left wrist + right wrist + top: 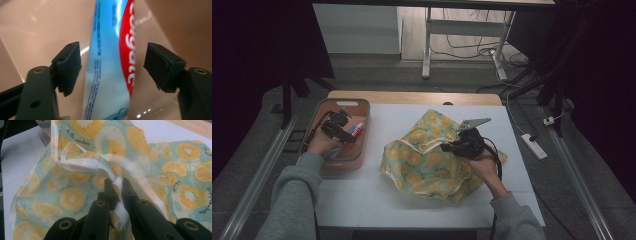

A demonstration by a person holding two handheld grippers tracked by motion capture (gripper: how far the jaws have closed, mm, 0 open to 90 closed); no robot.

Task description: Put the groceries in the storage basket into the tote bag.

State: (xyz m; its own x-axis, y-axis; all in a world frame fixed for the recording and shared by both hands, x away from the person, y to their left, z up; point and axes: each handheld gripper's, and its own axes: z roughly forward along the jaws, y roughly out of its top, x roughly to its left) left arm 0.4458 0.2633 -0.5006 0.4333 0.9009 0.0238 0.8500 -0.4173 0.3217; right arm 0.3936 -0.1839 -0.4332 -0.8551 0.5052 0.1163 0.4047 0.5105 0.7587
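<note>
A toothpaste tube (110, 65), blue, white and red, lies in a pink tray (358, 106) at the table's left. My left gripper (112, 63) is down in the tray, open, one jaw on each side of the tube without pinching it; from above the left gripper (343, 129) sits over the toothpaste tube (356, 130). A green cloth bag with yellow citrus print (422, 160) lies crumpled mid-table. My right gripper (117, 185) is shut on the bag's pale hem (75, 162) and holds it slightly lifted; from above the right gripper (451, 146) sits at the bag's middle.
The table has a white mat (377, 200) with a wooden edge (412, 97) at the back. A power strip (534, 146) and cables lie on the floor to the right. Metal rails run along both sides of the table.
</note>
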